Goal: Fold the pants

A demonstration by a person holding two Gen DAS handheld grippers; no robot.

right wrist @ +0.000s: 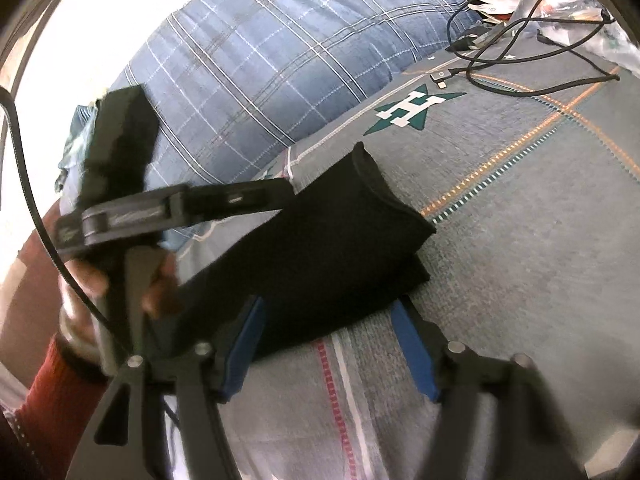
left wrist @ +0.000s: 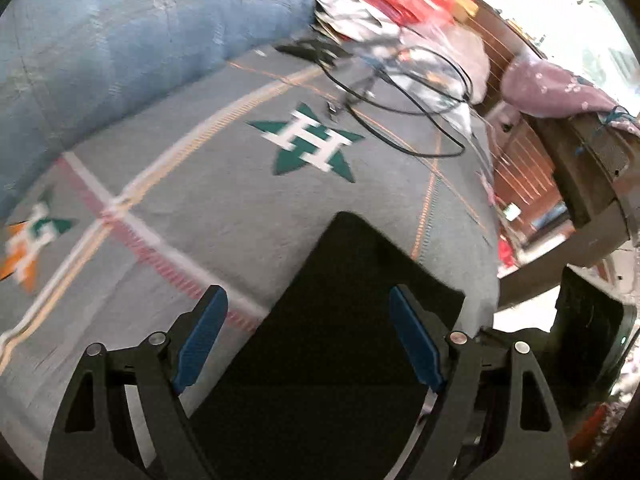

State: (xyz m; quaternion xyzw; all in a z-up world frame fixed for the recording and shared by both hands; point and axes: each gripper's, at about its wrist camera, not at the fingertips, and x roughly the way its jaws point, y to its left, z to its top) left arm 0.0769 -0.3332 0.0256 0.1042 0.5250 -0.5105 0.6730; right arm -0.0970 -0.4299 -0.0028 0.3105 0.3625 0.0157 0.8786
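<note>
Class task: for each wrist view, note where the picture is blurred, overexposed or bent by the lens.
Left wrist view: motion blur smears the star and cables; window top right blown out. Right wrist view: left edge washed white, right gripper and left gripper blurred; pants lack detail. Both: fisheye-curved edges.

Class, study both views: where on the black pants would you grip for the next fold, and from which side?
Grip the pants at the near edge, coming in low from the viewer's side. That edge lies between the right gripper's open blue pads, while the far end is already doubled over, rounded and thicker.
</note>
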